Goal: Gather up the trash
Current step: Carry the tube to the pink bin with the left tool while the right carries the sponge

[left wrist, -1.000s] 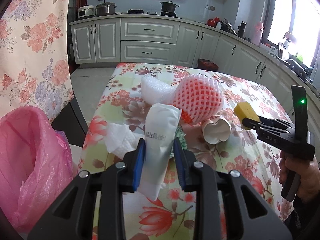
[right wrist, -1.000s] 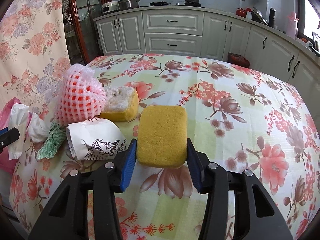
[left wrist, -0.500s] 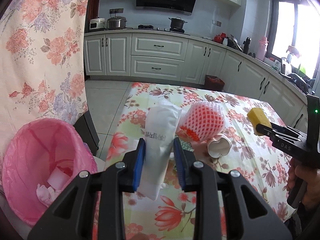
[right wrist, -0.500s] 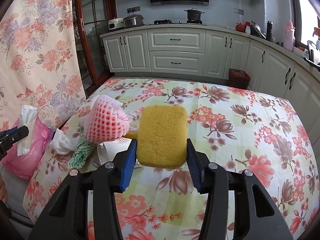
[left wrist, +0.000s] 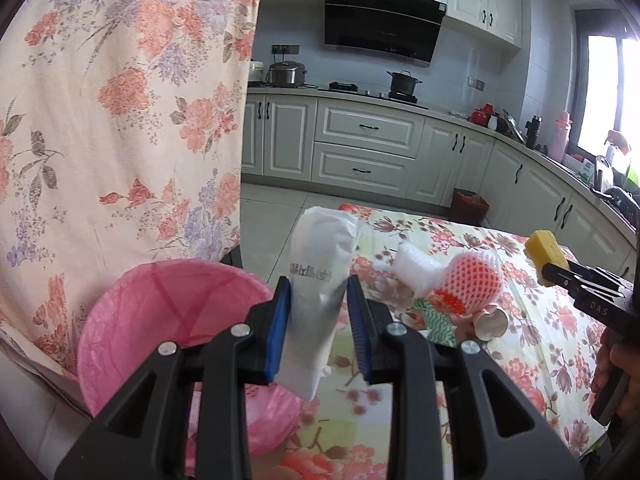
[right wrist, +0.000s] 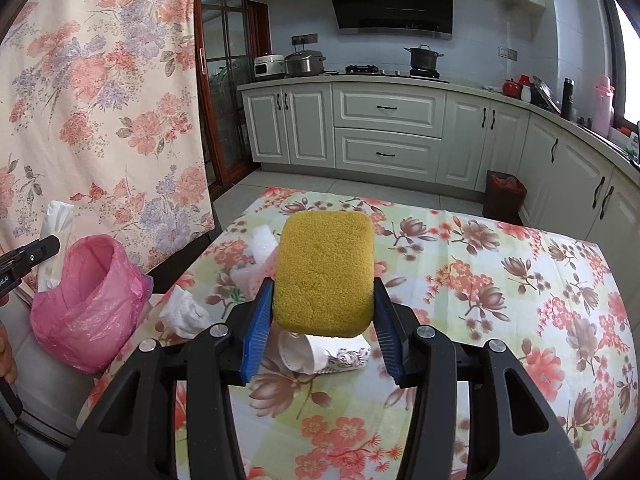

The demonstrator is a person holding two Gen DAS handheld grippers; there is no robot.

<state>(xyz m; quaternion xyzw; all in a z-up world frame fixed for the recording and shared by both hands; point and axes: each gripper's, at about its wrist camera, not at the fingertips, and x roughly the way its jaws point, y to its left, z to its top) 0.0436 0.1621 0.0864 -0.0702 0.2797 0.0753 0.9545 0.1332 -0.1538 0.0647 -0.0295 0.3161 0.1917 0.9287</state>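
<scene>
My left gripper is shut on a white plastic packet and holds it up beside the table's left edge, just right of the pink-lined trash bin. My right gripper is shut on a yellow sponge above the table. The bin also shows in the right wrist view, with the left gripper and its packet over it. Trash on the floral table: a red foam fruit net, white foam, a crumpled paper cup, a tissue.
A floral curtain hangs close on the left behind the bin. Kitchen cabinets run along the back and right. A small dark bin stands on the floor beyond the table.
My left gripper has risen and moved left with the packet, from over the table to beside the pink bin. My right gripper has lifted higher with the sponge.
</scene>
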